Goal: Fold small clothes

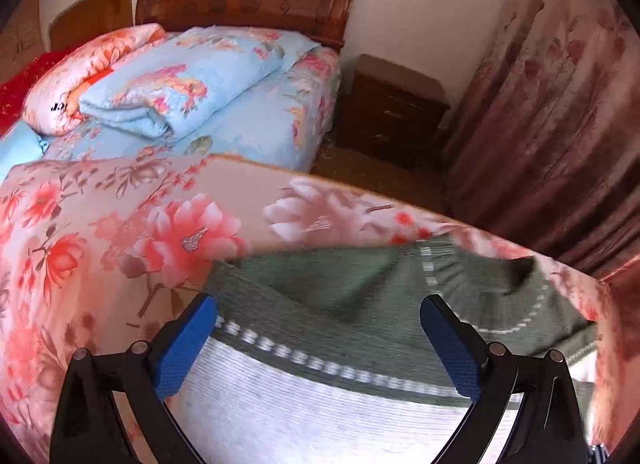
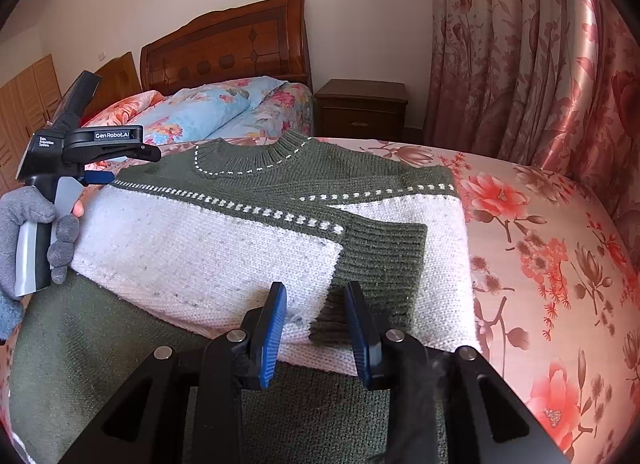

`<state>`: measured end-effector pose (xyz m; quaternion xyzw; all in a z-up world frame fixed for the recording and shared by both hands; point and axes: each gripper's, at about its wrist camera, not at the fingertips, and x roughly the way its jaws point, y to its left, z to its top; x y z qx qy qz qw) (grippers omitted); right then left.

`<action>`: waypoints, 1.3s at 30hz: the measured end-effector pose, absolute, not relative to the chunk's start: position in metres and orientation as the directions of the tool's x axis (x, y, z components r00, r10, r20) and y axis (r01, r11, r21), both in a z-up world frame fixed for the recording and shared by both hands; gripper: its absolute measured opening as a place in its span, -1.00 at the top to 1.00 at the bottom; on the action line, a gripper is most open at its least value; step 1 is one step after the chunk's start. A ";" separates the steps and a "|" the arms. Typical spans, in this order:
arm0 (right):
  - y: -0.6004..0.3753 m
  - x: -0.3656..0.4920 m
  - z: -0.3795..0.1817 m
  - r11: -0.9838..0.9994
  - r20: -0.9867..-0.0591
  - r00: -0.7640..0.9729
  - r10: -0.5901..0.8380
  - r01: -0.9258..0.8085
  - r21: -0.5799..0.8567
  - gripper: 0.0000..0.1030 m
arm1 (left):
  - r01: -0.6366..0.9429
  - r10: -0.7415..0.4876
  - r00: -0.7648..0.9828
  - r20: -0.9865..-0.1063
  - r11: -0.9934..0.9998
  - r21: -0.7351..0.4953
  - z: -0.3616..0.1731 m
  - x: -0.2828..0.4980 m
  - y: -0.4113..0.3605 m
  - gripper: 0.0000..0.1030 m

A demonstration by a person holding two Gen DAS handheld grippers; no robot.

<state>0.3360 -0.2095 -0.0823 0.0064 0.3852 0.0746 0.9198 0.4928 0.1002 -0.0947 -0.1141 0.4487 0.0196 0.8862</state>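
A green and white knit sweater (image 2: 224, 240) lies flat on a pink floral bedspread (image 2: 552, 248), collar away from me, with one sleeve folded across the chest so its green cuff (image 2: 380, 260) lies on the white band. My right gripper (image 2: 316, 328) is open and empty, its blue pads either side of the cuff's near edge, just above it. My left gripper (image 1: 320, 344) is wide open and empty over the sweater's (image 1: 320, 396) white band and green yoke. It also shows in the right wrist view (image 2: 100, 176), at the sweater's left shoulder, held by a gloved hand.
Folded quilts (image 1: 168, 84) and a pillow lie further up the bed by the wooden headboard (image 2: 228, 52). A dark nightstand (image 2: 360, 112) stands beside the bed. A floral curtain (image 2: 532, 64) hangs on the right, past the bed's edge.
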 end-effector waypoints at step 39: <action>-0.218 0.337 -0.082 0.982 -0.700 0.689 0.187 -0.136 0.129 0.40 | -0.049 0.105 0.622 -0.776 0.994 0.095 -0.106 0.376 0.063 -1.00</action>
